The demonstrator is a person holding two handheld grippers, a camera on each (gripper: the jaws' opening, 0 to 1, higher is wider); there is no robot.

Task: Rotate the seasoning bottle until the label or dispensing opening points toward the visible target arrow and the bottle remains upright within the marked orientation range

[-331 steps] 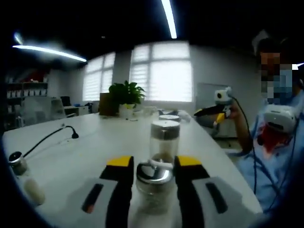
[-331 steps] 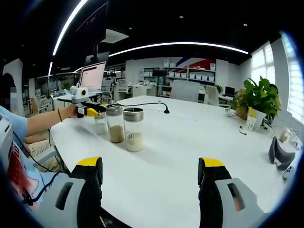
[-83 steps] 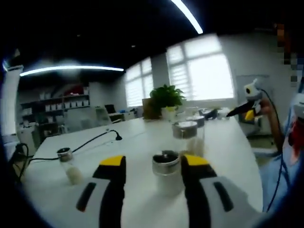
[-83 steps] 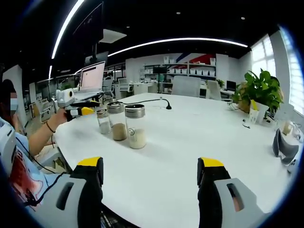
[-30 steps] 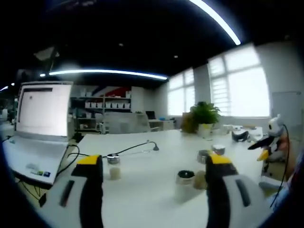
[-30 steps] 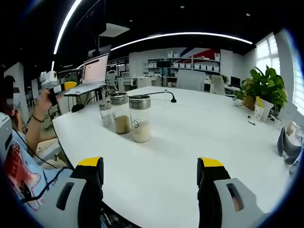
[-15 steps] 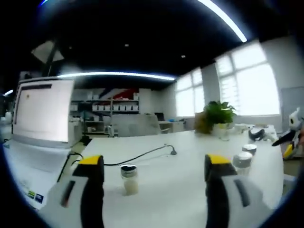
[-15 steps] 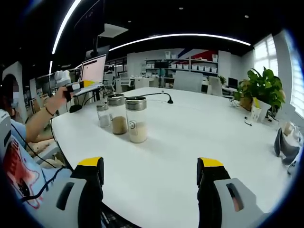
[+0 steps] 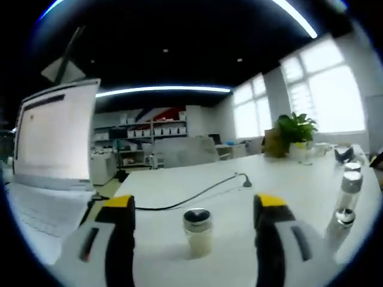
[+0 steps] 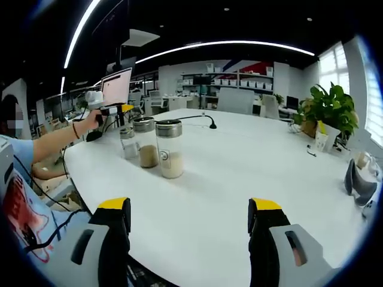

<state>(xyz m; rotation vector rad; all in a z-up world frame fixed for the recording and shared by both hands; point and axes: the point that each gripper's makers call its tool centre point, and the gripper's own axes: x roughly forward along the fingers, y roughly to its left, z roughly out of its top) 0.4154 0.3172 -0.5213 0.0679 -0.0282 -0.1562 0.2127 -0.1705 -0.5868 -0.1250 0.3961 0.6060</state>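
A small seasoning bottle (image 9: 197, 231) with a metal cap and pale contents stands upright on the white table (image 9: 239, 197). It lies ahead of my left gripper (image 9: 194, 203), centred between the wide-apart jaws, which do not touch it. A taller bottle (image 9: 345, 197) stands at the right. In the right gripper view, three bottles stand in a row: large (image 10: 169, 149), medium (image 10: 145, 142), small (image 10: 127, 142). The left gripper (image 10: 119, 109), held in a hand, hovers just behind them. My right gripper (image 10: 190, 206) is open over the near table edge, holding nothing.
An open laptop (image 9: 54, 143) stands at the left, with a black cable and microphone (image 9: 242, 177) running across the table behind the small bottle. A potted plant (image 10: 326, 116) and dark headset-like items (image 10: 358, 182) sit far right. A person's arm (image 10: 60, 140) reaches in from the left.
The left gripper's view has swung and moved closer, so the small bottle now sits larger and centred between its jaws. The right gripper has hardly moved.
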